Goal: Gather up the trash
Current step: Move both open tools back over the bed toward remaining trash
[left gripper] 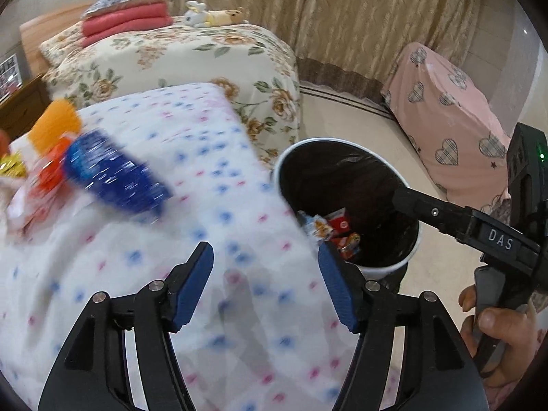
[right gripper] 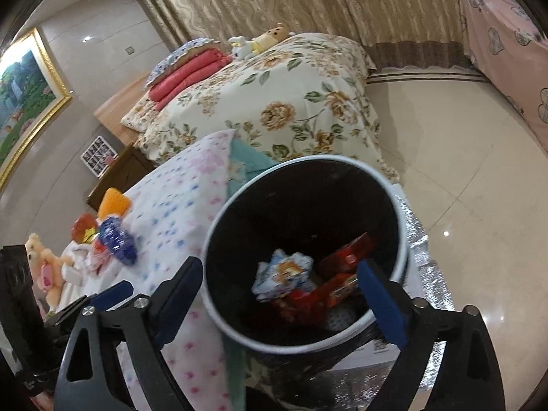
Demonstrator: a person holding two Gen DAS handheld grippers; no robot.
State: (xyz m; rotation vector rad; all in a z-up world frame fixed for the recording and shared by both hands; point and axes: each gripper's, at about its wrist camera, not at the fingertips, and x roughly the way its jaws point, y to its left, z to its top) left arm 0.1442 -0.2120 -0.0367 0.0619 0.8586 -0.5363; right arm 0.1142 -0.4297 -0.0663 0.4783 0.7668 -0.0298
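Right gripper (right gripper: pixel 281 294) spread over bin (right gripper: pixel 219 226) rim, left gripper (left gripper: pixel 265 287) empty

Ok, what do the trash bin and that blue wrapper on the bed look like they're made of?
Trash bin: probably hard plastic or coated metal; smooth white rim, dark liner-like inside.
Blue wrapper: likely thin plastic or foil film; it glints and crinkles, though it is blurred.

The bin (right gripper: pixel 308 339) stood right of the tabletop (left gripper: pixel 212 157); wrappers (right gripper: pixel 284 275) lay inside it, the bed (right gripper: pixel 291 102) behind.
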